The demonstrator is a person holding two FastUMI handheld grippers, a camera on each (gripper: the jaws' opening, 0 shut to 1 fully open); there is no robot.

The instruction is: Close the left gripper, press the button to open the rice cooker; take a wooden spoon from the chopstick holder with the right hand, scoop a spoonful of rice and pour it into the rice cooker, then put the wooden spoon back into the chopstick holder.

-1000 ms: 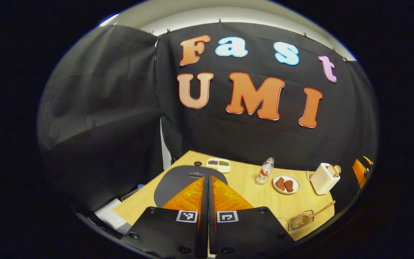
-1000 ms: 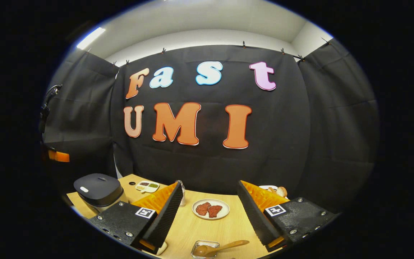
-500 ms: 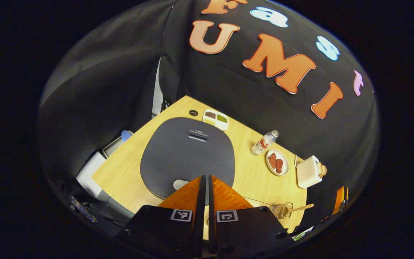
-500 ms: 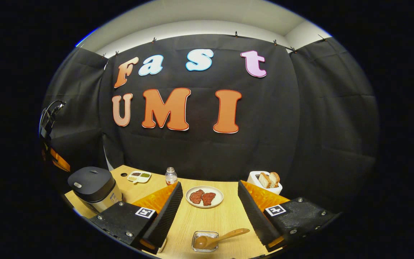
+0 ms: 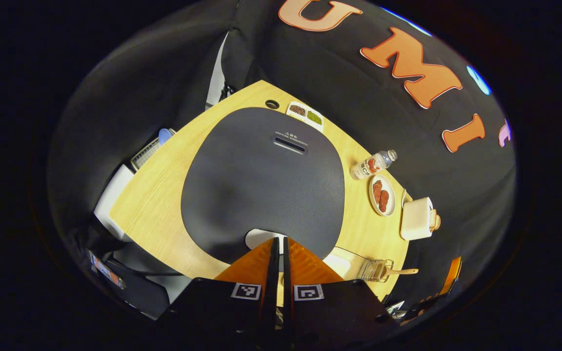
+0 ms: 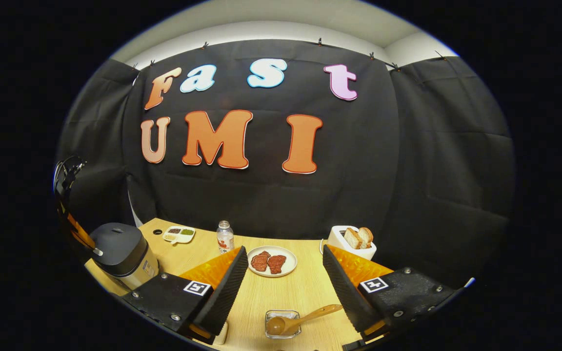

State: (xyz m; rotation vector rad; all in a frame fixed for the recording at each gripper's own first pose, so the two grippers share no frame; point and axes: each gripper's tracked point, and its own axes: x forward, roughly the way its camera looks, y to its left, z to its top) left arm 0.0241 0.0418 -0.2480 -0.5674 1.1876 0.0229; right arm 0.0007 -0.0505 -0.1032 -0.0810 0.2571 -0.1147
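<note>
The left tool (image 5: 278,240), its two fingers drawn together with nothing between them, points down at the pale button (image 5: 260,237) on the front edge of the rice cooker (image 5: 261,180), whose dark lid lies flat and closed; the right tool (image 6: 285,273) hangs with its fingers wide apart above the counter (image 6: 305,292), just behind the wooden spoon (image 6: 300,319) resting in a small clear chopstick holder (image 6: 282,324); a tip landing off-centre could slide off the button onto the lid and leave the latch shut, and a hard push might shove the cooker across the counter; whether the tips already touch the button cannot be told, since they cover its near part; the cooker's body hides beneath the lid in the left gripper view, and no container of rice can be made out with certainty.
</note>
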